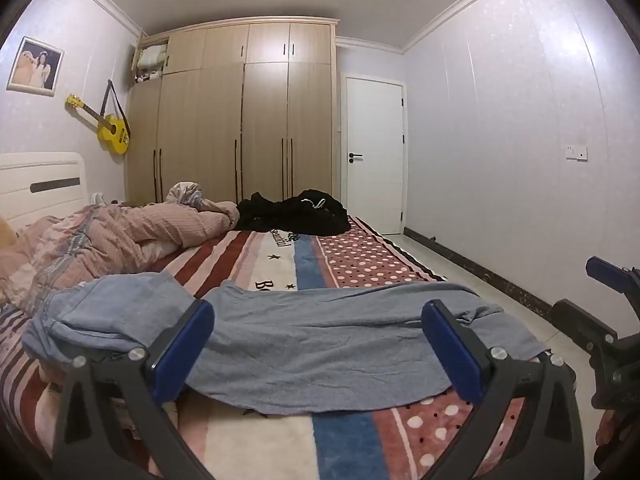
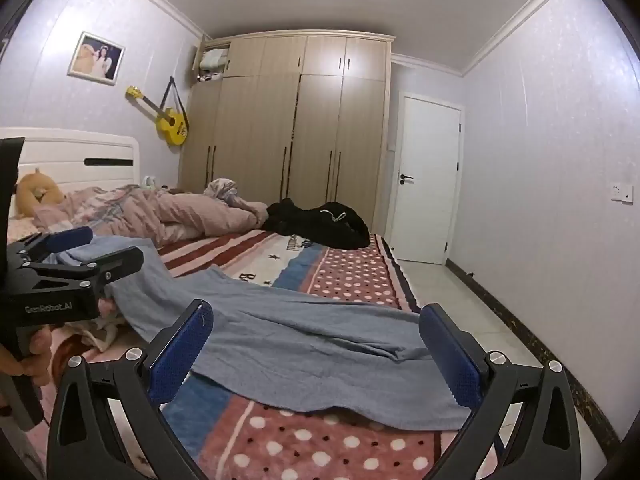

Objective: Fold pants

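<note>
Here the grey-blue pants lie spread across the near end of the bed, well in front of the black clothes heaped at its far edge. The left hand-held gripper hangs over the pants with its jaws spread wide, pinching nothing; its pads hide parts of the cloth. The right hand-held gripper is likewise spread and empty. The waist end bunches up, partly hidden behind the left tool's body.

pants – waist end hidden behind left gripper | blanket lettering – partly covered, unreadable
</note>
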Available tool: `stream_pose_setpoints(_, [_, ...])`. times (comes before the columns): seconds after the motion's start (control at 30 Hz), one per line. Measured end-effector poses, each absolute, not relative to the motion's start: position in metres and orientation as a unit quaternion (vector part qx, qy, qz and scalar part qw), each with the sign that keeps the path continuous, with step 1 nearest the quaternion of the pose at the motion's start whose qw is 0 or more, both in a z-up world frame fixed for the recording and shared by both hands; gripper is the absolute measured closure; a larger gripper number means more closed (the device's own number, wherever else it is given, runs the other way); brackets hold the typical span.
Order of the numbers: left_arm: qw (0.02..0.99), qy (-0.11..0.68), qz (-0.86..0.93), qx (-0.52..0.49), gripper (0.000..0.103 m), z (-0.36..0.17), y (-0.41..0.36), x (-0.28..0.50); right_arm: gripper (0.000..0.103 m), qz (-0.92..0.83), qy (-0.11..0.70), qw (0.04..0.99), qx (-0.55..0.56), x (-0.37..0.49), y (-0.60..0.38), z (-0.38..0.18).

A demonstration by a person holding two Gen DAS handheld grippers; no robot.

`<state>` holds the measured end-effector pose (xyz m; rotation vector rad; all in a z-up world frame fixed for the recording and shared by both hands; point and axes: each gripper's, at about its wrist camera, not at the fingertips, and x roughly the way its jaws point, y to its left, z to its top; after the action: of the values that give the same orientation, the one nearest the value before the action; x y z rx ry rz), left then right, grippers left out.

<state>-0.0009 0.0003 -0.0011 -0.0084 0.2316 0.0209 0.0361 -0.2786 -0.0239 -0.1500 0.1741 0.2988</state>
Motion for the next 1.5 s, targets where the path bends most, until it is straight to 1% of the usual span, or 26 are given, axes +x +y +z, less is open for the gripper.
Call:
stream_pose_setpoints(0.17, [0.992,0.127,0.004,0.001,0.001,-0.005,-0.001,0.003,0.001,0.149,0.081,0.982,-0.077,0.033,-0.279,-0.025])
stream_pose_setpoints(0.4, [0.993,0.120,0.006,0.000,0.001,-0.004,0.001,0.000,0.001,0.147,0.090,0.982,-0.074,0.042,-0.281,-0.028])
stream_pose_setpoints(1.5, [0.993,0.117,0.011,-0.006,0.001,0.000,0.005,-0.013,0.000,0.154,0.092,0.981,-0.072,0.035,-0.273,-0.026])
